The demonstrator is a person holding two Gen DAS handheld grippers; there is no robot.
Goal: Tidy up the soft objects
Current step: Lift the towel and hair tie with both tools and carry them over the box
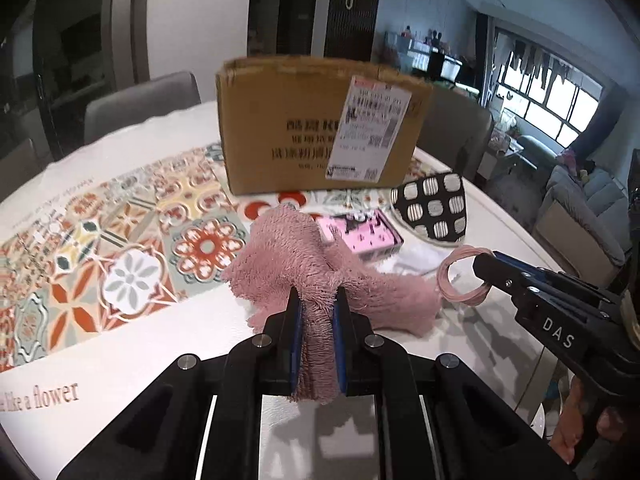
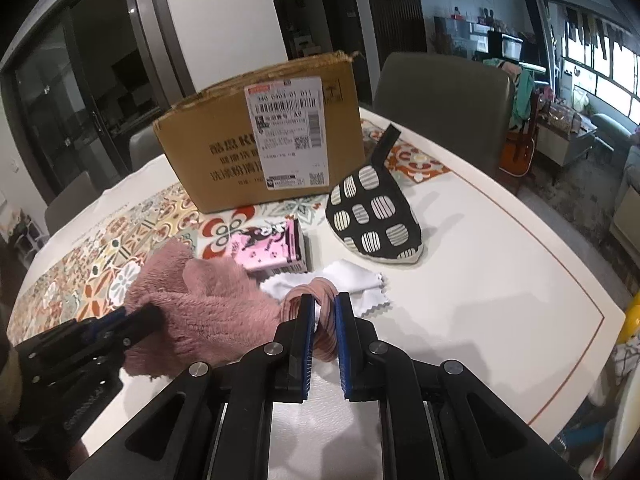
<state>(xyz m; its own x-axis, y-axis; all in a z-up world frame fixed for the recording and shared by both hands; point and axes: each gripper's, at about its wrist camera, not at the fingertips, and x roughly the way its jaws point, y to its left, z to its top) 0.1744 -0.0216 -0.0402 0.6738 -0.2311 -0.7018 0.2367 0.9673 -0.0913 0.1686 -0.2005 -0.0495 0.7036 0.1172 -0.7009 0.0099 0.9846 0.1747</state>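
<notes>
My left gripper (image 1: pixel 317 300) is shut on a fluffy pink cloth (image 1: pixel 296 256) and holds it bunched just above the white table; the cloth also shows in the right wrist view (image 2: pixel 200 304). My right gripper (image 2: pixel 323 304) is shut on a bundle of thin pink hair bands (image 2: pixel 320 320), which shows as a ring in the left wrist view (image 1: pixel 460 276). The right gripper (image 1: pixel 486 266) is just right of the cloth. The left gripper (image 2: pixel 150 314) is at the cloth's left edge.
An open cardboard box (image 1: pixel 316 128) stands behind on a patterned mat (image 1: pixel 120 248). A pink packet (image 2: pixel 272 250), a white wipe cloth (image 2: pixel 344 284) and a black-and-white patterned oven mitt (image 2: pixel 372 220) lie in front of it. Chairs stand around the table (image 2: pixel 500 300).
</notes>
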